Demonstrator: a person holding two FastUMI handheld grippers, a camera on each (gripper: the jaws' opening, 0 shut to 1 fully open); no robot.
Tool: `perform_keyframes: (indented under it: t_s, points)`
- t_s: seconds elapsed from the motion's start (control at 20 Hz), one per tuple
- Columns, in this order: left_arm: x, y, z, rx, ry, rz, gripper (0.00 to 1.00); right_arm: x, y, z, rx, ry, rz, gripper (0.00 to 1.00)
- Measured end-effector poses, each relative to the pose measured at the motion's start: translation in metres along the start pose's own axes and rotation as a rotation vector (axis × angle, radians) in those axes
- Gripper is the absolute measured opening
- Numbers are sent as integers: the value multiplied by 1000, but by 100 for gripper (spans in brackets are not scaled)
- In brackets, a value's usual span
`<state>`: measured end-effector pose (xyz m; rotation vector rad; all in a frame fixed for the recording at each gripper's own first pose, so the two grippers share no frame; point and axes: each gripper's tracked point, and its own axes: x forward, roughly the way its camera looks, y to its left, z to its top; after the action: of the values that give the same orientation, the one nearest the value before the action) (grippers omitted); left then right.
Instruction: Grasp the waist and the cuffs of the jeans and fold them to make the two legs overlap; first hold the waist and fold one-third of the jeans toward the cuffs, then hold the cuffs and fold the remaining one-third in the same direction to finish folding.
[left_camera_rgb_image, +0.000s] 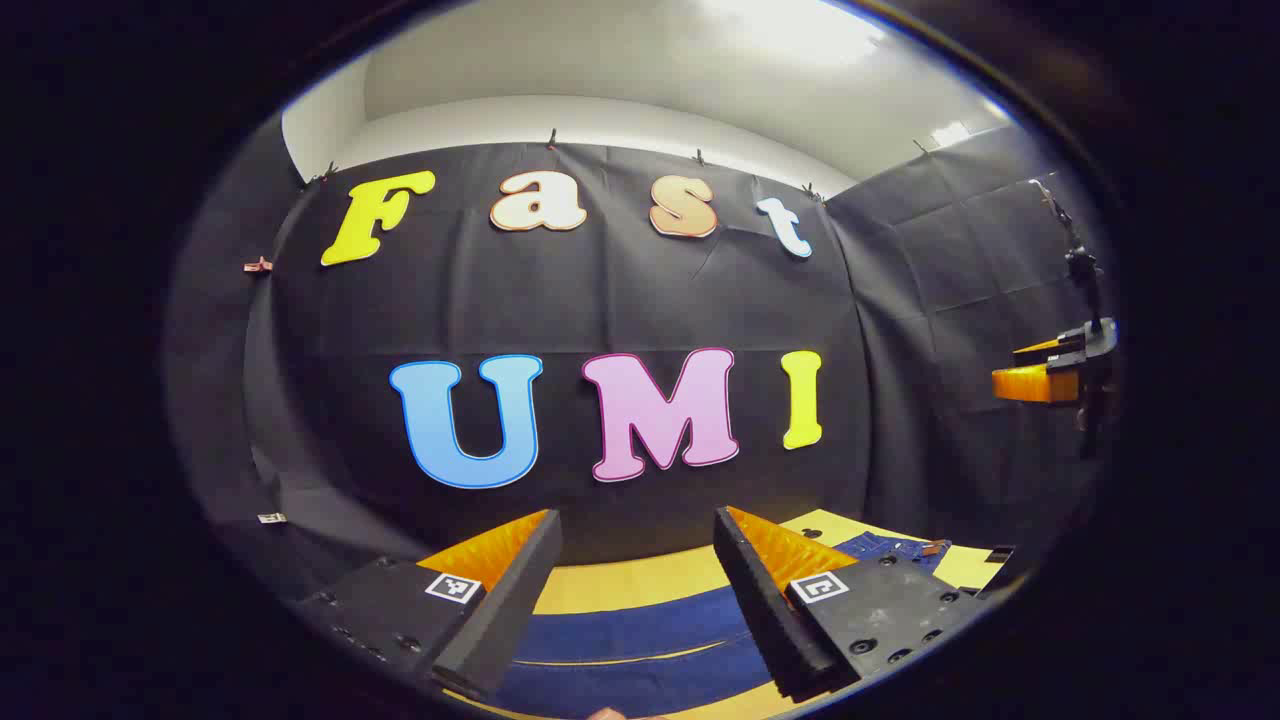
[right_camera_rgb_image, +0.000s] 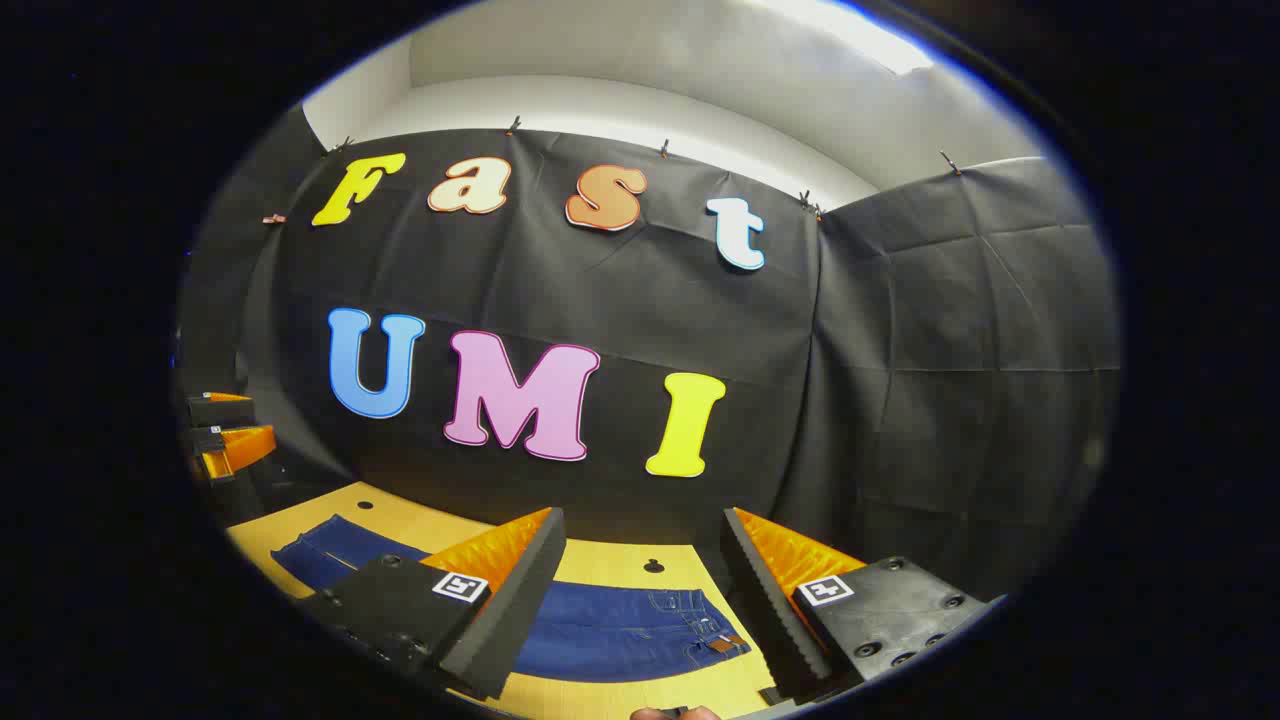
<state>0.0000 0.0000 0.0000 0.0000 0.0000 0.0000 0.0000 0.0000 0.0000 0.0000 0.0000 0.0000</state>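
Observation:
The blue jeans (right_camera_rgb_image: 610, 625) lie flat on the yellow wooden table (right_camera_rgb_image: 440, 525). Their waist, with a brown patch (right_camera_rgb_image: 725, 643), is at the right of the right gripper view and the legs run off to the left. My right gripper (right_camera_rgb_image: 643, 515) hovers open above the waist end, holding nothing. In the left gripper view the jeans (left_camera_rgb_image: 640, 640) lie below my open left gripper (left_camera_rgb_image: 636, 520), with the waist (left_camera_rgb_image: 890, 548) off to the right. Each gripper also shows far off in the other's view, raised above the table: the right one (left_camera_rgb_image: 1045, 370) and the left one (right_camera_rgb_image: 225, 430).
The black cloth wall stands close behind the table on the far side and the right. The tabletop (left_camera_rgb_image: 640, 585) has small dark holes (right_camera_rgb_image: 653, 566). Bare wood lies between the jeans and the wall.

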Motion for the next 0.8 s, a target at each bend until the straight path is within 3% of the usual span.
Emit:
perform_keyframes:
  t_s: [0.55, 0.8]
  points:
    - [-14, 66, -33, -3, 82, 90, 93, 32, 9, 14, -128, -52, 37, 96]
    - [-21, 84, -51, 7, 131, 117, 96, 39, 16, 1, -165, -20, 63, 96]
